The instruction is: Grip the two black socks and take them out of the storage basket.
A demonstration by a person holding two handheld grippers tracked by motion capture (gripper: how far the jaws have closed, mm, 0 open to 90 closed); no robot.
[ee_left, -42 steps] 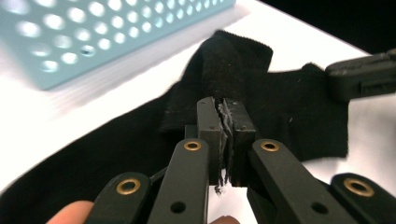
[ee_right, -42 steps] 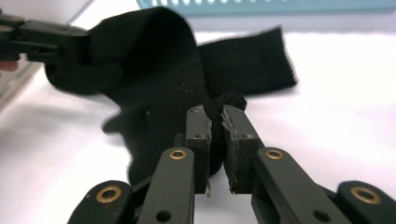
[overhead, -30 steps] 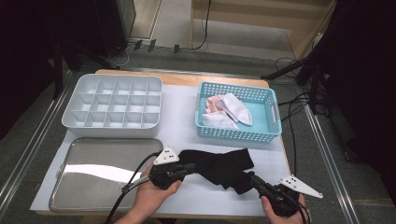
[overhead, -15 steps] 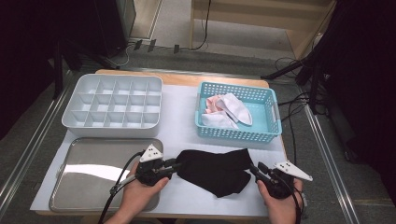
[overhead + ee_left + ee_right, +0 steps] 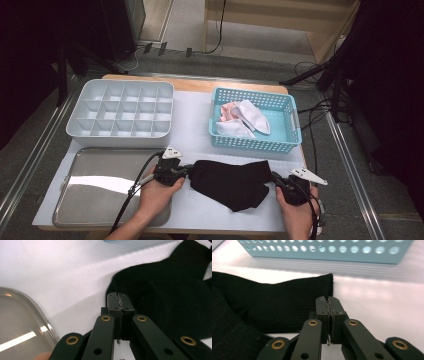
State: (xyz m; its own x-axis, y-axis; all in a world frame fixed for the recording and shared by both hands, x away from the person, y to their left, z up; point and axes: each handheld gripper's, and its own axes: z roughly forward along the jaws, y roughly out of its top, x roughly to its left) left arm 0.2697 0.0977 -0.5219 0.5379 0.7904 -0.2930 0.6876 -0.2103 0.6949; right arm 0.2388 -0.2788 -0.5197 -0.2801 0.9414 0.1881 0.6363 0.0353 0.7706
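A black sock-like cloth (image 5: 230, 182) lies flat on the white mat between my two grippers. My left gripper (image 5: 187, 170) rests at its left end. In the left gripper view the left gripper (image 5: 117, 294) has its jaws pressed together at the cloth's (image 5: 170, 297) edge, having just been closing, with nothing seen between them. My right gripper (image 5: 274, 178) sits at the cloth's right end. The right gripper (image 5: 327, 299) has also just been closing and is shut, tips beside the ribbed cuff (image 5: 274, 302).
A teal perforated basket (image 5: 255, 145) holding white and pink cloths (image 5: 245, 117) stands just beyond the black cloth. A grey compartment tray (image 5: 120, 141) sits at the back left. A shiny metal tray (image 5: 95, 200) lies under the left hand.
The cloth, stretched between both grippers a second ago, now lies on the mat. Both hands moved apart and down, and the jaws stand shut at its ends.
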